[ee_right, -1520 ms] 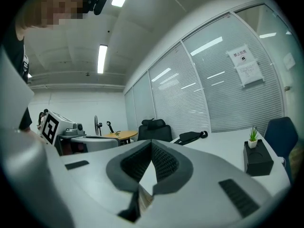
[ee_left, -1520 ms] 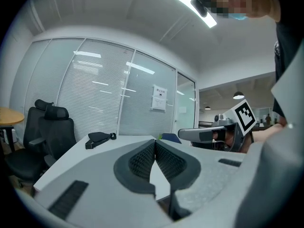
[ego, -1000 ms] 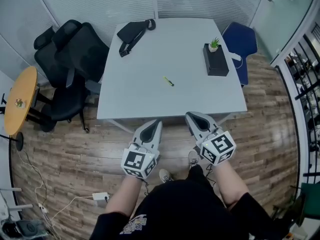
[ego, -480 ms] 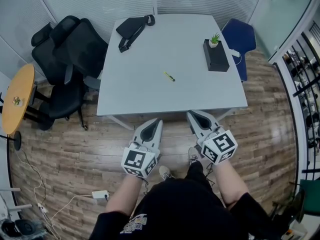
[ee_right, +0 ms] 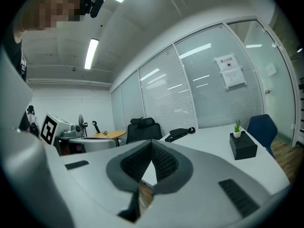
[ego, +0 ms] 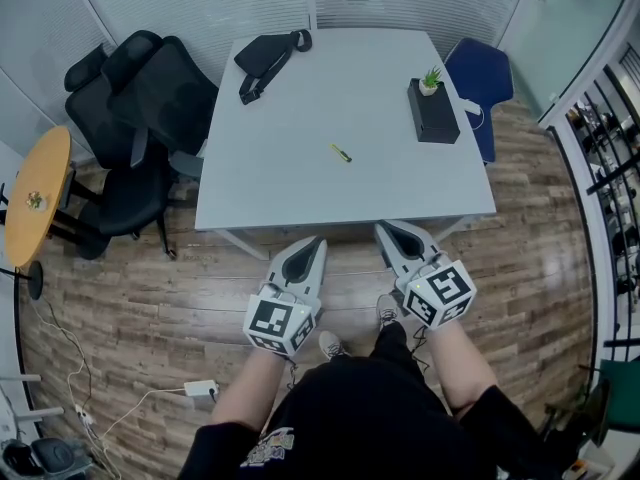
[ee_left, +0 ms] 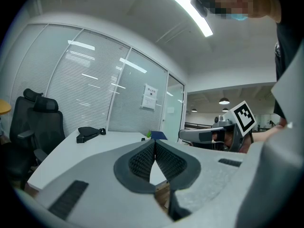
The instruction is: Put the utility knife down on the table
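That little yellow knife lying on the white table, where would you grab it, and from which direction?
Around the middle of the knife, coming straight down from above. It lies flat and slantwise on the table, thin and long, so pinching across its narrow width looks safest.

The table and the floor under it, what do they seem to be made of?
The table looks like laminate board: an even pale grey, smooth and matte, with no grain. The floor looks like wood planks, or perhaps a wood-print laminate: brown streaked grain, plank seams and a glossy sheen on the right.
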